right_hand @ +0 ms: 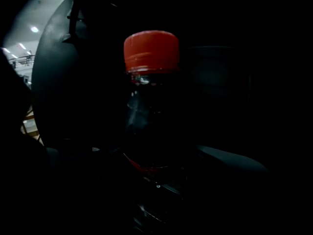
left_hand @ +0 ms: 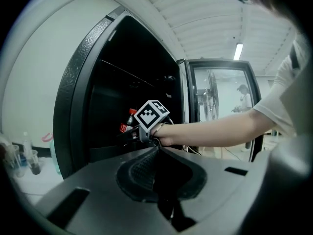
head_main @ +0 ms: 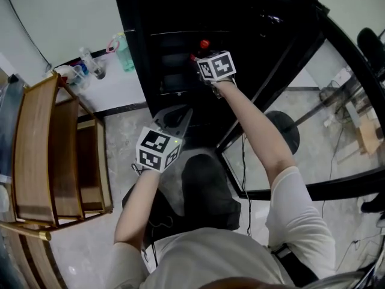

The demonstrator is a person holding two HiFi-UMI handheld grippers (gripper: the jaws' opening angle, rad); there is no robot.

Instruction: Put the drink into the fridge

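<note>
The drink is a dark cola bottle with a red cap and a red label. It stands upright between the jaws of my right gripper, which is shut on it. Bottle and gripper are inside the dark opening of the black fridge. In the left gripper view the bottle shows just past the right gripper's marker cube. The fridge's glass door hangs open to the right. My left gripper is shut and holds nothing, low in front of the fridge.
A wooden shelf unit stands at the left. Behind it a white counter carries cups and a green bottle. A round black stool shows through the door glass. Cables lie on the floor at the right.
</note>
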